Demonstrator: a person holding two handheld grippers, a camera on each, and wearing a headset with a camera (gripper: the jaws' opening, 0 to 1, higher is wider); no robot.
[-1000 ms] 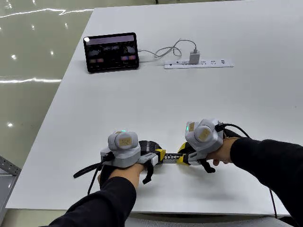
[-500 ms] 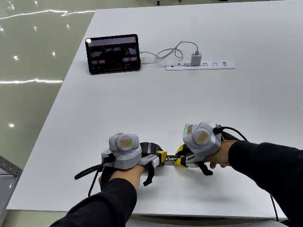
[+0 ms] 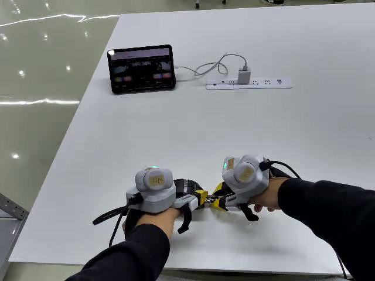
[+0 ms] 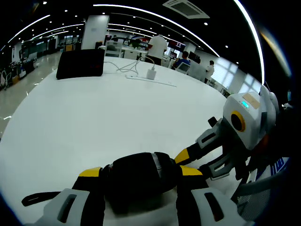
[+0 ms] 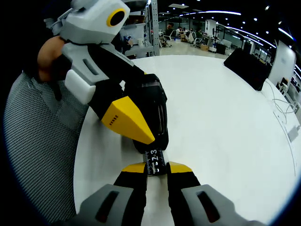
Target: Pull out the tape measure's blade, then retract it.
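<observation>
The tape measure has a black case and rests on the white table near its front edge. My left gripper is shut on the case, one yellow-tipped jaw on each side; the case also peeks out beside it in the head view. Only a short piece of the blade, with printed numbers, sticks out of the case. My right gripper is shut on that blade end, right against the case. In the head view the blade is a tiny strip between the two grippers.
A dark tablet stands at the table's far left. A white power strip with a plugged charger and cable lies beside it. People and desks show far behind in the left gripper view.
My right gripper has moved left toward the case, and the exposed blade between the grippers has shortened. The left gripper has stayed put on the case.
</observation>
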